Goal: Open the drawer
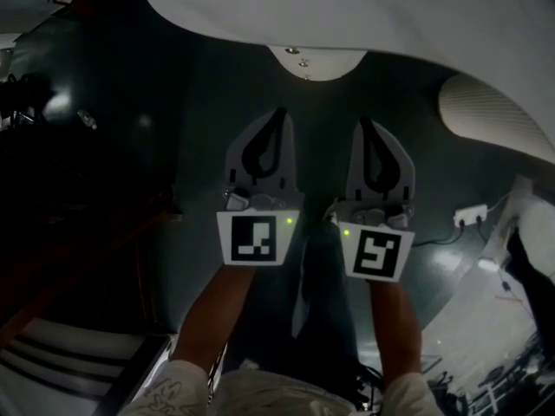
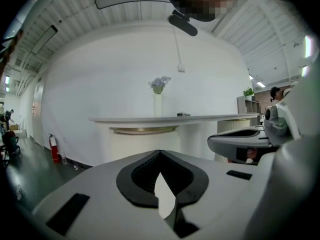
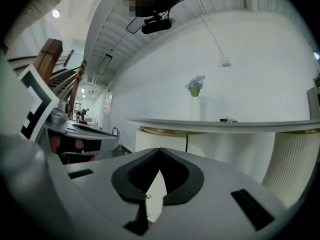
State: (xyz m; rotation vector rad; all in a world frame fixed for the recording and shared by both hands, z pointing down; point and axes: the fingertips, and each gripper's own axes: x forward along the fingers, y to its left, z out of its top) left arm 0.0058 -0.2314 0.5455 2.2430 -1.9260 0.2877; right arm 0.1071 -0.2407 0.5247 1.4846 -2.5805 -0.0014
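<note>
No drawer can be made out in any view. In the head view both grippers are held side by side above a dark floor, pointing toward a white counter. My left gripper has its jaws together with nothing between them, and my right gripper looks the same. The left gripper view shows the left gripper with its tips meeting, aimed at the counter's rounded white base. In the right gripper view the right gripper is likewise closed and empty, facing the counter top.
A vase of flowers stands on the counter. A fire extinguisher stands by the wall at left. A white power strip lies on the floor at right. Wooden stairs are at lower left, and a ribbed white column at right.
</note>
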